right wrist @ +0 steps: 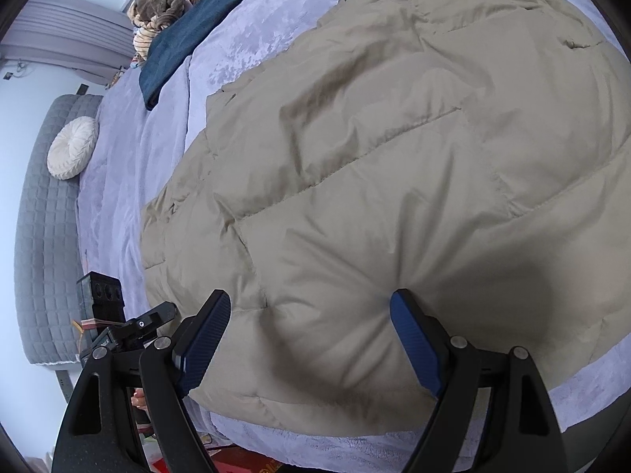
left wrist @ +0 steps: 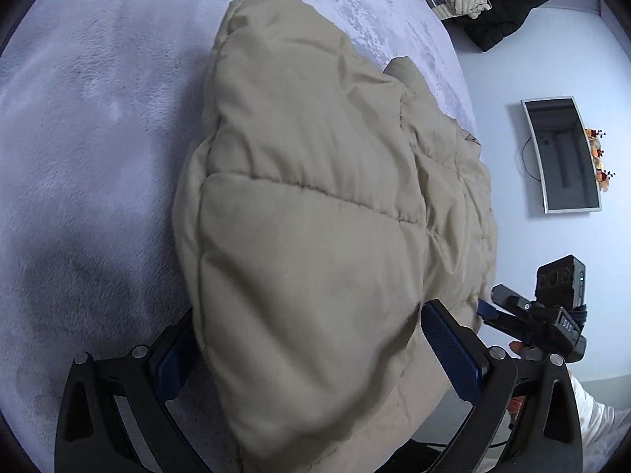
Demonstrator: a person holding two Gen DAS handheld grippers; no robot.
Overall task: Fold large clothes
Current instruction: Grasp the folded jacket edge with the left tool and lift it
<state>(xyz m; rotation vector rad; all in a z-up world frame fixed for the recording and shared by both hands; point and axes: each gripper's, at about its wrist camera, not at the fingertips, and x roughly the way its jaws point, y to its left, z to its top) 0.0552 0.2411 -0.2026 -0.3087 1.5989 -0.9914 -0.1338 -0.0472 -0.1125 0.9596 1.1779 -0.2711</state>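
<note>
A large beige quilted puffer jacket lies spread on a lavender plush bed cover. My left gripper is open with its jaws wide, one either side of a puffy end of the jacket; the left finger is partly hidden behind the fabric. The right gripper shows at the right edge of the left wrist view. In the right wrist view the same jacket fills the frame, and my right gripper is open with its fingertips pressed against the jacket's near edge. The left gripper shows at lower left.
Folded jeans and a striped bundle of clothes lie at the bed's far end. A round white cushion leans on the grey quilted headboard. Dark and beige clothes lie on the floor, near a mirror.
</note>
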